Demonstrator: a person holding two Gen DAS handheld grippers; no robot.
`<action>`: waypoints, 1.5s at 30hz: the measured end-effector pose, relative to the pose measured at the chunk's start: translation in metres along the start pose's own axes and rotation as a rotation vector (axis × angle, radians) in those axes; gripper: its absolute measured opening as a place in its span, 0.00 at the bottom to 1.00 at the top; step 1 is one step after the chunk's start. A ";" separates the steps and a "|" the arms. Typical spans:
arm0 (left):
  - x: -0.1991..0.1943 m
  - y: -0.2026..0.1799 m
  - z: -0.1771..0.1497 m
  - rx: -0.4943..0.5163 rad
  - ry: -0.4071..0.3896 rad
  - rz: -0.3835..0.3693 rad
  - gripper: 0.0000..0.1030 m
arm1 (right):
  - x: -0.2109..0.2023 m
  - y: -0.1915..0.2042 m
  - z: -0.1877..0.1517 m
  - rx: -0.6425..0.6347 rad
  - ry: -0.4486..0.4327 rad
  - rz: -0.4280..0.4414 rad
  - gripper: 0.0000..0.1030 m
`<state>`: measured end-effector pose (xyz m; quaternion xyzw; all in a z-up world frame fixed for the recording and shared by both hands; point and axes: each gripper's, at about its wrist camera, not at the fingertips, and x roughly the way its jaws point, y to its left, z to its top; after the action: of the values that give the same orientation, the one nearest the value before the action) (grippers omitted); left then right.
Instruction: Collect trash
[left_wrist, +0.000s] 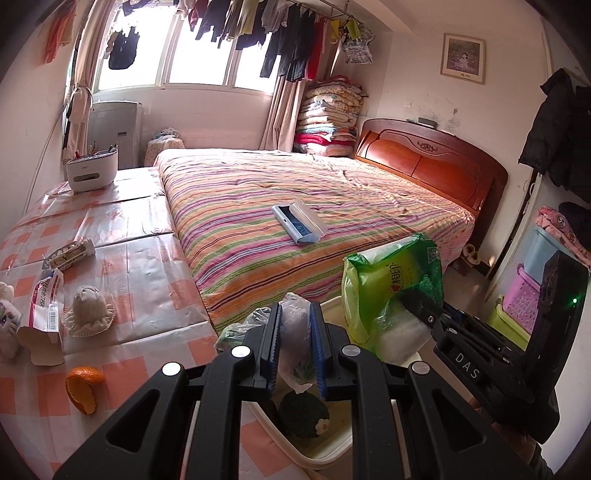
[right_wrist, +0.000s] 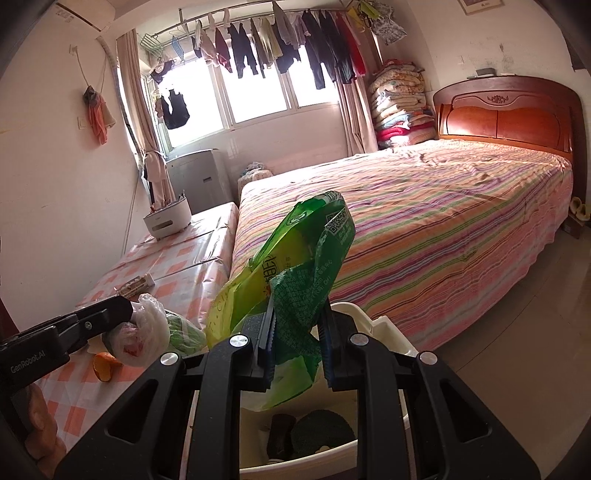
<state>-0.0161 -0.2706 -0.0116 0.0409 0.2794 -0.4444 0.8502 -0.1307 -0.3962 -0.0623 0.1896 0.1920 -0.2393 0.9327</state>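
Grippers, two: left gripper (left_wrist: 295, 347) clamped tight on one crumpled clear plastic bag (left_wrist: 293, 332), right gripper (right_wrist: 297, 347) pinched on one green snack wrapper (right_wrist: 295, 266); both pieces held just above one white bin (left_wrist: 325, 452) standing off the table corner. Inside the bin: one dark round thing with a small flower mark (left_wrist: 303, 413), possibly a scrubber, hard to tell, plus another dark lump in the right wrist view. On the table (left_wrist: 140, 266), orange-check plastic cover: one orange peel (left_wrist: 83, 387), one red-and-white torn package (left_wrist: 46, 314), one tube-shaped snack pack (left_wrist: 70, 254), one small knitted hat (left_wrist: 90, 306), one white pen holder (left_wrist: 92, 168) at the far end. Bed (left_wrist: 295, 206) with striped sheet touches the table's side; one lint brush in an open case (left_wrist: 299, 221) lies on it. Wooden headboard (left_wrist: 432, 158), one stack of folded quilts (left_wrist: 328, 114), row of hung clothes (left_wrist: 258, 29) across the window, one framed picture (left_wrist: 463, 57), tiled floor (right_wrist: 517, 325).
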 end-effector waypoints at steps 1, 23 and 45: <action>0.003 -0.002 0.000 0.002 0.004 -0.003 0.15 | 0.000 -0.002 -0.001 0.002 0.000 -0.005 0.18; 0.040 -0.007 -0.006 0.013 0.084 -0.009 0.18 | 0.003 -0.014 -0.006 0.059 -0.009 0.000 0.55; 0.017 0.005 -0.001 -0.040 -0.044 0.072 0.71 | -0.007 -0.010 0.000 0.096 -0.083 0.010 0.76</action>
<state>-0.0048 -0.2793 -0.0218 0.0241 0.2679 -0.4087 0.8721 -0.1415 -0.4016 -0.0615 0.2248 0.1406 -0.2513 0.9309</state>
